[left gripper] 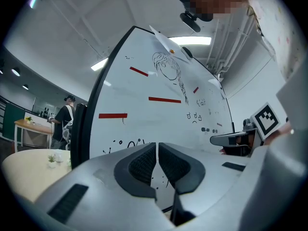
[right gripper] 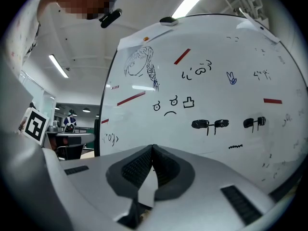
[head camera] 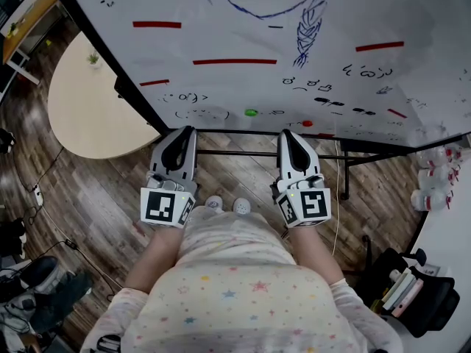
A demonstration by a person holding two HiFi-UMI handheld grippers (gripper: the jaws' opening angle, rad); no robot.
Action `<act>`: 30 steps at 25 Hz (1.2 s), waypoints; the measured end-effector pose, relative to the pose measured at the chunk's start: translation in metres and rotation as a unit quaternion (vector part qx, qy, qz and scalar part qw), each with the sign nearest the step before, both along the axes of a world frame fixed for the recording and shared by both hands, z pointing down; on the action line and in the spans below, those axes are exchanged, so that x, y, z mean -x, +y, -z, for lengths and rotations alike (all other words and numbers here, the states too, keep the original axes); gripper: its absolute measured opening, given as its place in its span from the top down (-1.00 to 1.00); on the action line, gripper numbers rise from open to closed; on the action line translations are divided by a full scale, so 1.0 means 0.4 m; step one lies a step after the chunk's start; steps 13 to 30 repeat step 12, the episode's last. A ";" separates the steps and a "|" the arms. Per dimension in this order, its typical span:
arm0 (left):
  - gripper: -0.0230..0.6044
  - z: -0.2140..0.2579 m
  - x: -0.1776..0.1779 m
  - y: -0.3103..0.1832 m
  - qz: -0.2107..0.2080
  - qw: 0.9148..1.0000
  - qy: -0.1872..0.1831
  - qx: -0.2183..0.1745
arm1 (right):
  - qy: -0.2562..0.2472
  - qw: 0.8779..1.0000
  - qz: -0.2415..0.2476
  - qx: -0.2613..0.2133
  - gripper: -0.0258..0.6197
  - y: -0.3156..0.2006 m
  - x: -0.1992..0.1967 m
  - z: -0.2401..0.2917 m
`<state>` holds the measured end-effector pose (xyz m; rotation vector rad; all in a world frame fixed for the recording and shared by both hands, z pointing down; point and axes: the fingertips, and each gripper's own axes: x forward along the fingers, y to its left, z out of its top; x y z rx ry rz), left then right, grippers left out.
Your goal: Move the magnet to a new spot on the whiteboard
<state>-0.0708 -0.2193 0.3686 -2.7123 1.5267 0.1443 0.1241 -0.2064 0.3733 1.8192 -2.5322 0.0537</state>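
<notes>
Star-printed fabric of my top [head camera: 243, 300] lay nearest, and just beyond it I held both grippers side by side, pointing at the whiteboard [head camera: 243, 20]. My left gripper [head camera: 179, 134] had its pads drawn together to a bare sliver with nothing between them. My right gripper [head camera: 289, 137] had its pads pressed tip to tip, equally empty. Each carried a cube of black-and-white square markers.

No brand or legible word showed. The whiteboard bore only doodles: small frowning faces, squiggles and a blue-pen sketch of a braided head [head camera: 309, 13].

Near the whiteboard's lower edge sat a round green magnet [head camera: 251, 112], ahead of the gap between my grippers. A round red magnet [head camera: 307, 123] sat beside it, near my right gripper's tip. Being round, neither had a long axis or a facing. I could not tell which one was meant. Several red strips [head camera: 234, 62] higher on the whiteboard ran lengthwise across it.

Below the whiteboard stretched a wood-plank floor [head camera: 96, 197]. Left of the whiteboard stood a round pale table [head camera: 81, 116], and beyond it a person [left gripper: 62, 117] stood under ceiling strip lights.
</notes>
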 end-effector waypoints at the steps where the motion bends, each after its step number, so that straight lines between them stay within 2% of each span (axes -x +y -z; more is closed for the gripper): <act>1: 0.85 0.000 -0.001 -0.001 0.000 1.000 0.000 0.000 | 0.001 1.000 -0.001 0.000 0.92 0.000 -0.001 0.000; 30: 0.85 -0.001 -0.008 0.002 -0.004 1.000 -0.001 0.000 | 0.000 1.000 0.001 -0.002 0.92 0.003 0.000 -0.004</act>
